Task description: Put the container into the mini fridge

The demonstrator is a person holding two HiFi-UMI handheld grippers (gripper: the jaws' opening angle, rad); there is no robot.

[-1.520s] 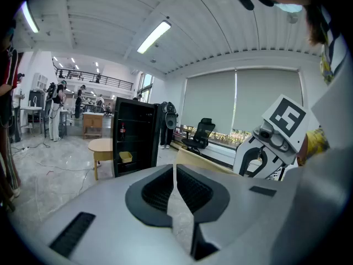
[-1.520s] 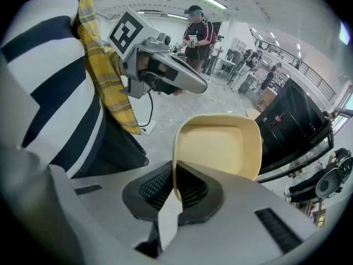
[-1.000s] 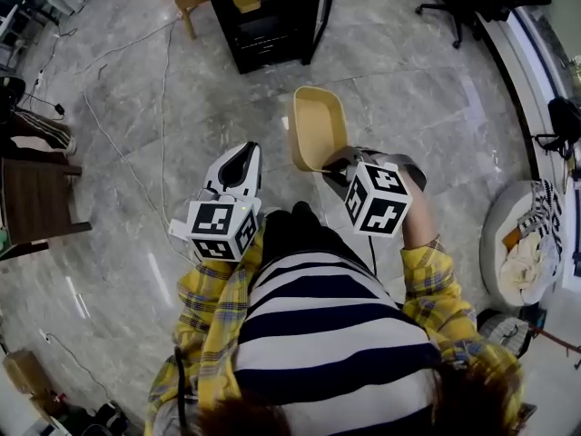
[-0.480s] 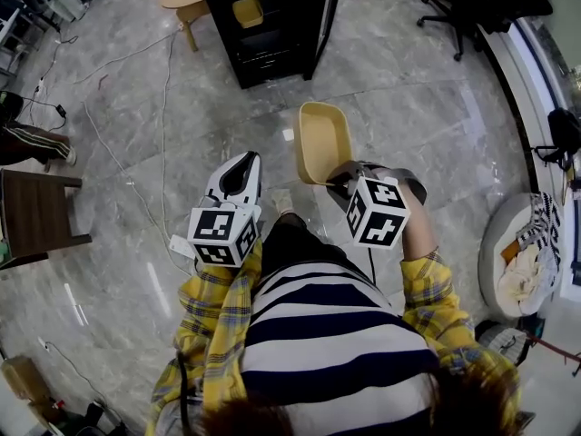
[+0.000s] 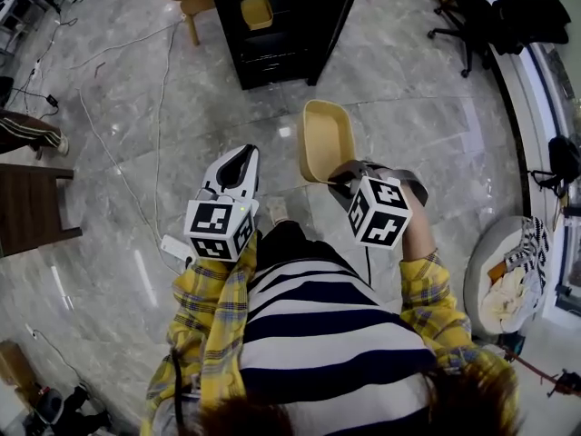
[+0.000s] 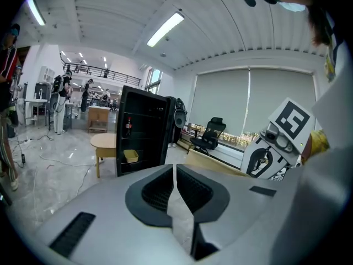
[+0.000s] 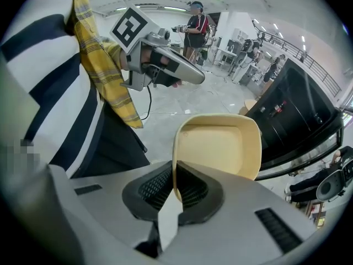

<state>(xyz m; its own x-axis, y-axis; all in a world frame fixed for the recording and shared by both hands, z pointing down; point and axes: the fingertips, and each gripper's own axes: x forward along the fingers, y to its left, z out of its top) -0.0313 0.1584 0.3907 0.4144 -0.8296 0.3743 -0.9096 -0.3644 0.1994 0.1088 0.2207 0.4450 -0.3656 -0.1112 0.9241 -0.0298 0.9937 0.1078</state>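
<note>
I am in the carrying step. My right tongs (image 5: 337,177) are clamped on the near rim of the pale yellow plastic container (image 5: 327,140), one jaw inside the wall and one outside. The container is tipped up on its edge, with its hollow side facing me, and it hangs above the floor, well short of the black mini fridge (image 5: 272,16). The fridge door stands open on the fridge's right side. My left tongs (image 5: 241,155) are pressed together with nothing between the jaws, and they point toward the fridge.

I judge that the next move is to go closer to the fridge, turn the container level and slide it onto a shelf.

The top of the fridge is cut off by the upper edge of the head view, and its inside is dark. I can see a second small yellow tub (image 5: 257,12) on one shelf, but I cannot tell which shelf is free.
</note>
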